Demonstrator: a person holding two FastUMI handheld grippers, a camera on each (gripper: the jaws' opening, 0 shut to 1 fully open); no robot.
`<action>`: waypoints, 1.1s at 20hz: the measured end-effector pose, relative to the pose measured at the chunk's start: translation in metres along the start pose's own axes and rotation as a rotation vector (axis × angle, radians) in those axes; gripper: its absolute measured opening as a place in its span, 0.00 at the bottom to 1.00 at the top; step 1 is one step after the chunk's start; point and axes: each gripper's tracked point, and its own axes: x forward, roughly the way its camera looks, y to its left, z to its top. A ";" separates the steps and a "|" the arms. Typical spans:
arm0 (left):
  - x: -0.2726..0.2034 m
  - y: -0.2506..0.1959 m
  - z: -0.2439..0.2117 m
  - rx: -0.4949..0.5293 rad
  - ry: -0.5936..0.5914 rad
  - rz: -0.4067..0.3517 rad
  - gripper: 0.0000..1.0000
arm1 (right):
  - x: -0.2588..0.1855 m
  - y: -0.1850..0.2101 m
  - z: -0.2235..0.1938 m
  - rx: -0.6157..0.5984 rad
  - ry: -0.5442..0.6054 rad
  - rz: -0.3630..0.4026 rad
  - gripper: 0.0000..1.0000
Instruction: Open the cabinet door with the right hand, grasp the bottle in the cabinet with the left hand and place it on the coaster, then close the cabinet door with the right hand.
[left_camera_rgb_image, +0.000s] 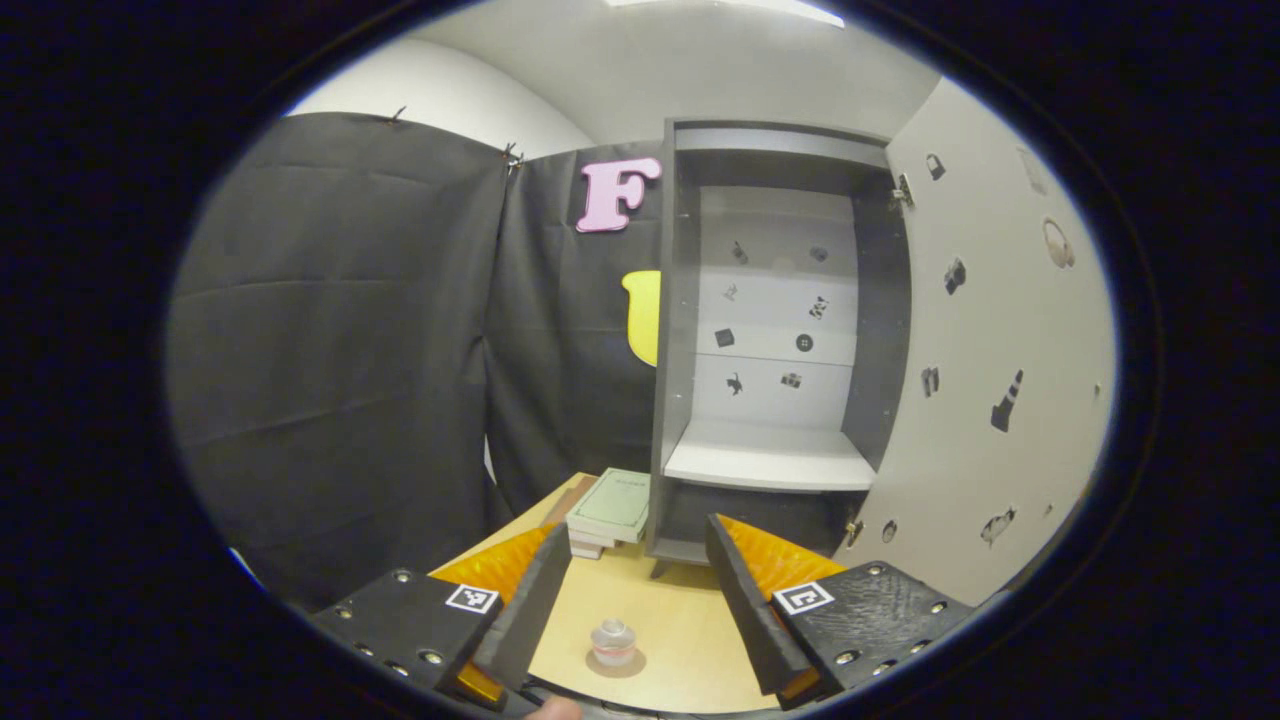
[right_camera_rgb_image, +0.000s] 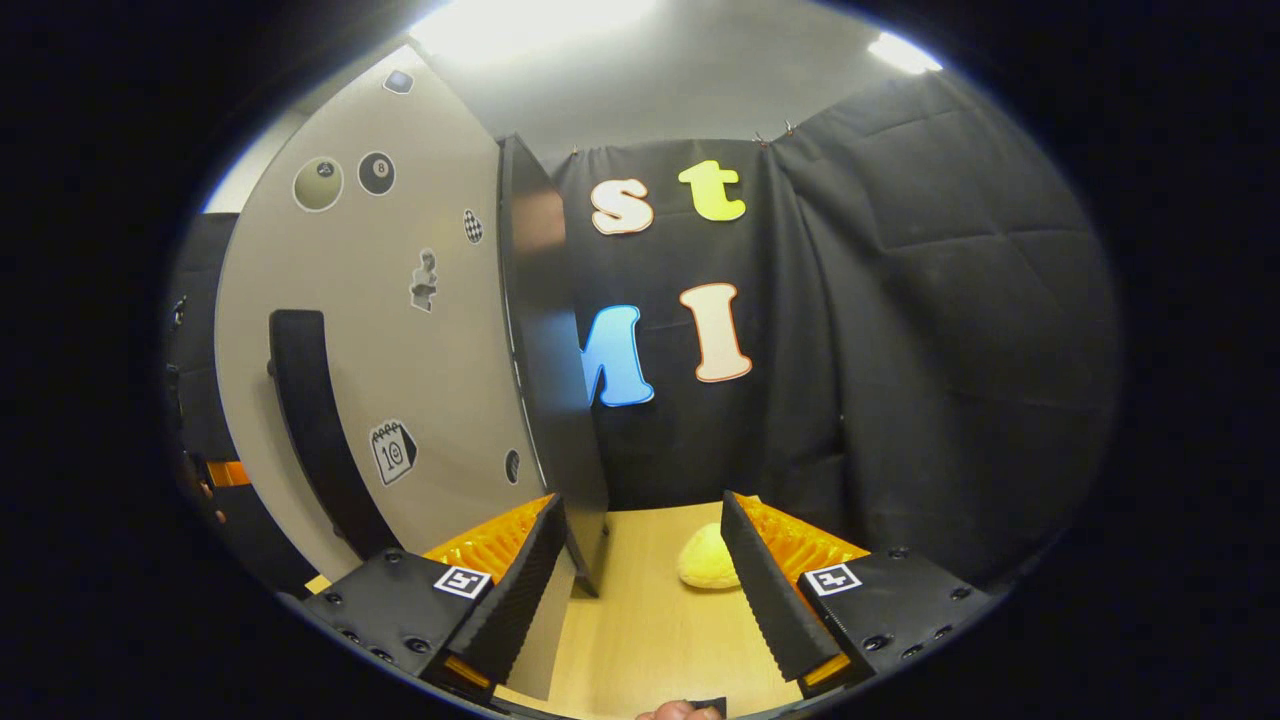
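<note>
So the bottle (left_camera_rgb_image: 613, 641) is sitting on the coaster (left_camera_rgb_image: 615, 662) near the table's (left_camera_rgb_image: 690, 630) front edge, framed between the left gripper (left_camera_rgb_image: 628, 600), whose jaws are spread wide with nothing in them. Cabinet (left_camera_rgb_image: 770, 330) door (left_camera_rgb_image: 990, 350) hangs wide open, shelf (left_camera_rgb_image: 768, 458) bare. Right gripper (right_camera_rgb_image: 640, 590) jaws are open too, straddling the door's edge, touching it maybe, hard to tell. Books (left_camera_rgb_image: 612, 510) are partly hidden beside the cabinet.

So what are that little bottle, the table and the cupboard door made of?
The bottle looks like clear glass or plastic: light passes through it. The table seems pale wood or wood-look laminate, with a smooth, faintly grained top. The cabinet door looks like painted or laminated board, matt light grey with stickers on it, and dark along its edge.
</note>
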 end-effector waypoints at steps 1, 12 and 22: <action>0.000 0.000 -0.003 -0.003 0.004 -0.008 0.84 | 0.001 0.008 0.003 0.003 0.000 0.015 0.98; 0.059 0.078 -0.021 -0.018 0.033 -0.162 0.82 | -0.020 0.051 0.018 -0.055 -0.015 -0.134 0.94; 0.101 0.153 -0.030 0.013 0.041 -0.253 0.82 | -0.025 0.135 0.014 -0.055 -0.073 -0.186 0.96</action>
